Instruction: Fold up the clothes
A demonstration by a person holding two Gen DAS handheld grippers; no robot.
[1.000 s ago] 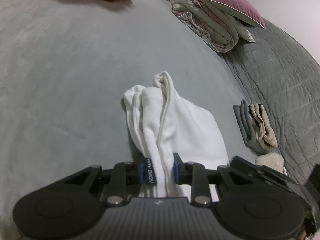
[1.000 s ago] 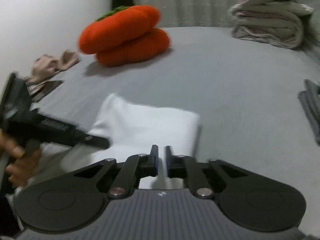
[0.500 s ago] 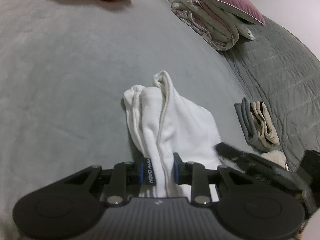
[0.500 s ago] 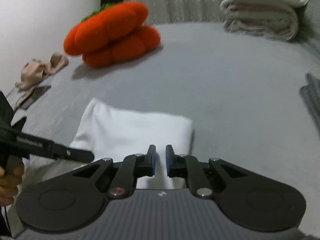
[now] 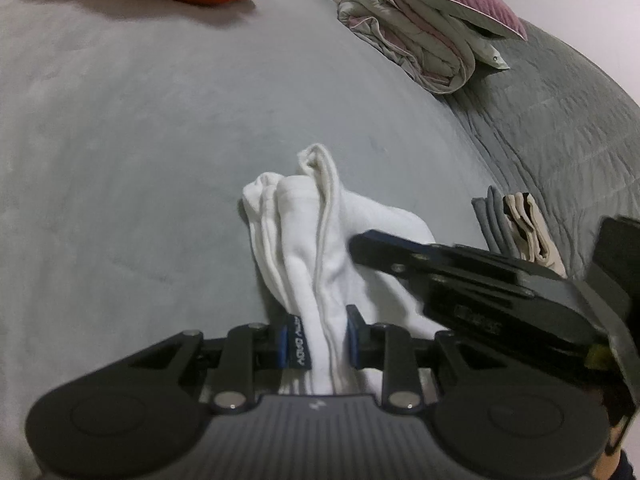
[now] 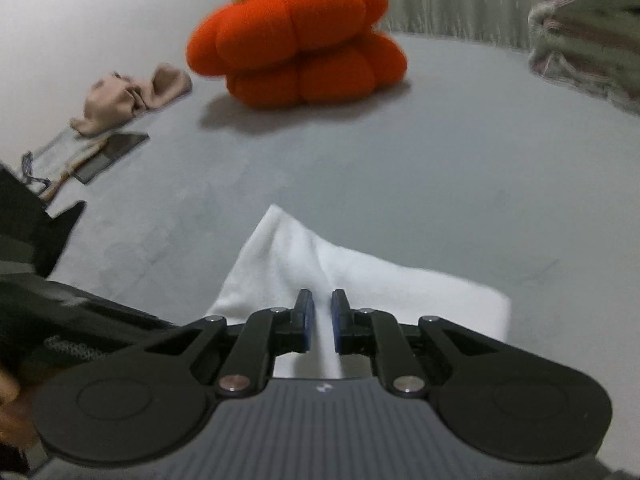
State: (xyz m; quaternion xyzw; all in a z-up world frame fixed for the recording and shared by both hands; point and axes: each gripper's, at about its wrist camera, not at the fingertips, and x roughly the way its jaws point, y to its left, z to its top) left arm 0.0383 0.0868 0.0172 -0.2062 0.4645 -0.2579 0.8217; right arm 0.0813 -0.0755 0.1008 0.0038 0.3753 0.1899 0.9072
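A white garment [image 5: 304, 240] lies bunched in long folds on the grey bed [image 5: 140, 140]. My left gripper [image 5: 320, 320] is shut on its near end, with the cloth running up between the blue pads. My right gripper [image 5: 356, 244] comes in from the right, its tip on the garment's right half. In the right wrist view the white garment [image 6: 400, 292] rises in a ridge to my right gripper [image 6: 321, 300], which is shut on that ridge. The left gripper's dark body [image 6: 80, 312] shows blurred at the left edge.
An orange pumpkin cushion [image 6: 296, 52] sits at the far side of the bed. A folded quilt with a pink pillow [image 5: 424, 48] lies back right. Folded grey and beige clothes [image 5: 516, 224] rest at the right, by a grey quilted blanket [image 5: 560, 120]. A crumpled beige garment [image 6: 132, 96] lies far left.
My right gripper has swung in over the white garment and now pinches a raised ridge of it. The left gripper keeps its hold and has not moved.
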